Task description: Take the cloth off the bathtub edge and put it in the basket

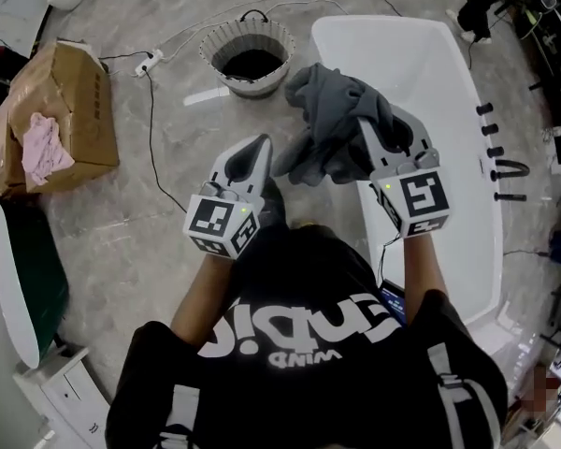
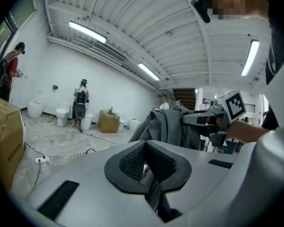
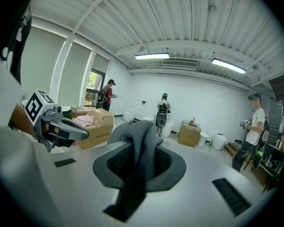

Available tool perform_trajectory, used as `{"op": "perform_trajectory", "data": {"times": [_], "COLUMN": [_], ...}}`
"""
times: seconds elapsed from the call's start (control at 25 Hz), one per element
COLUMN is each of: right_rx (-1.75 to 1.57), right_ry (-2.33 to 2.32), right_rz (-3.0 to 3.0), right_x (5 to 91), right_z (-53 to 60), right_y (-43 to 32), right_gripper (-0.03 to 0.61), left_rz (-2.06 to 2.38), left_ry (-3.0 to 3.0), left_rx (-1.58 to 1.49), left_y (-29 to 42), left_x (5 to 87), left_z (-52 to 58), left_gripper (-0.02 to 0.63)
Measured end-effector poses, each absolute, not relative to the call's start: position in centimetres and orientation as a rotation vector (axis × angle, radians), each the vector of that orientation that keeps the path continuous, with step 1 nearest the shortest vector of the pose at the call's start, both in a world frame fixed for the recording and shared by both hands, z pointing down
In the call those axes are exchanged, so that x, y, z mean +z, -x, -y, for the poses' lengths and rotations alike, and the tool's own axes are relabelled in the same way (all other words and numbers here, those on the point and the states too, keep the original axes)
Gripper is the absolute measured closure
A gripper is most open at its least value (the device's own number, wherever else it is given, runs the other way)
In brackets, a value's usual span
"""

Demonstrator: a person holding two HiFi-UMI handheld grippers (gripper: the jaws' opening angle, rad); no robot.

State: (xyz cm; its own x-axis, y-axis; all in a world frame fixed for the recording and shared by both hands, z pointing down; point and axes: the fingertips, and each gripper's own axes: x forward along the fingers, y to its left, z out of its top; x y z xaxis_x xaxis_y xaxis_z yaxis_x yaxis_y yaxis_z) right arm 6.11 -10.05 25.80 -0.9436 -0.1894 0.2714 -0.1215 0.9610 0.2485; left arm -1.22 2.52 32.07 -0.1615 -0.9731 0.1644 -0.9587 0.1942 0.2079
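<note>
The grey cloth point(image 1: 335, 124) hangs bunched in the air over the left rim of the white bathtub point(image 1: 467, 157). My right gripper point(image 1: 369, 131) is shut on it. In the right gripper view the cloth point(image 3: 139, 141) fills the gap between the pads of that gripper point(image 3: 137, 162) and drapes down over them. My left gripper point(image 1: 262, 146) is level with it on the left, jaws shut, its tip right beside the cloth's lower corner. In the left gripper view the pads of the left gripper point(image 2: 144, 162) meet with no cloth showing between them. The round basket point(image 1: 215, 45) stands on the floor ahead, dark inside.
A cardboard box point(image 1: 65, 110) with a pink rag point(image 1: 42, 148) lies on the floor at the left. A power strip point(image 1: 150, 62) and its cables run near the basket. Black tap fittings point(image 1: 500, 166) line the tub's right rim. Several people stand far across the room.
</note>
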Motion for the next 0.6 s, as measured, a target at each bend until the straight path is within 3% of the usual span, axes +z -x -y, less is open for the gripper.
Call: {"op": "perform_trajectory", "data": {"times": [0.6], "right_rx": [-0.439], "right_ry": [0.008], "right_rz": [2.836], "right_x": [24.5], "right_z": [10.7], "right_y": [13.4], "right_gripper": [0.523], "left_rz": [2.265], "left_ry": [-1.732], "left_rx": [-0.127], "left_y": [17.0], "left_x": [32.7], "left_z": [-0.1], "left_gripper": [0.603]}}
